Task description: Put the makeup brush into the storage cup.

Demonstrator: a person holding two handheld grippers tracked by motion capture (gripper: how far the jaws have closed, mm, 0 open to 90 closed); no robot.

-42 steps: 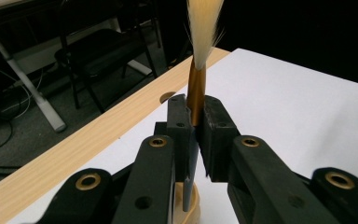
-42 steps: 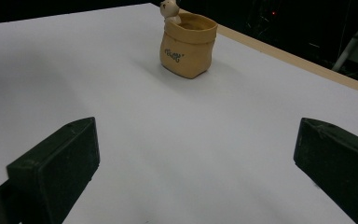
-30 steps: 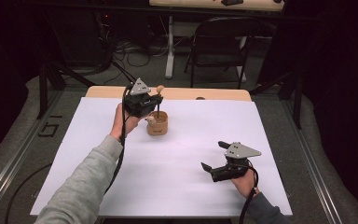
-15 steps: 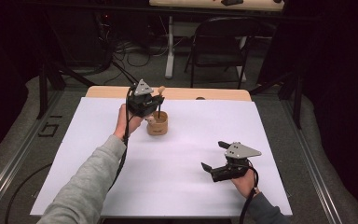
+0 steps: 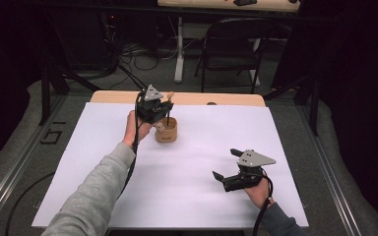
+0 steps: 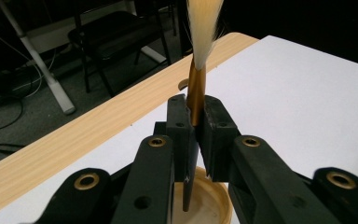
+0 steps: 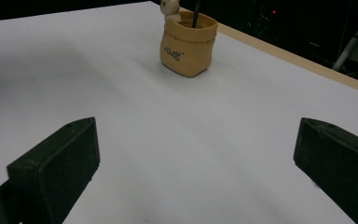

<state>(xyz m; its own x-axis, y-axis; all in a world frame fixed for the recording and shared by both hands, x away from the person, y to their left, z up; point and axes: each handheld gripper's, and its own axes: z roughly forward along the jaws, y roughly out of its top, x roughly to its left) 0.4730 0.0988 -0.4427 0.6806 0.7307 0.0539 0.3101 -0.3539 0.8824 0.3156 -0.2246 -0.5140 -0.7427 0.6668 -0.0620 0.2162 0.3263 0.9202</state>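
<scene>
A tan sack-shaped pot [image 5: 166,133] stands on the white sheet [image 5: 202,147] near the table's far side. My left gripper [image 5: 163,112] hovers just above it, shut on a brush [image 6: 196,91] with a gold ferrule and pale bristles pointing up. The brush's black handle [image 5: 168,119] reaches down into the pot [image 6: 210,201]. From the right gripper view, the pot [image 7: 186,44] shows the dark handle [image 7: 196,11] standing in it. My right gripper [image 5: 226,164] rests low at the sheet's front right, its jaws wide apart [image 7: 196,140] with nothing between them.
The wooden table edge [image 5: 226,100] runs behind the sheet. A dark folding chair [image 5: 231,46] and cables on the floor lie beyond the table. A small pale figure [image 7: 170,7] sits at the pot's rim.
</scene>
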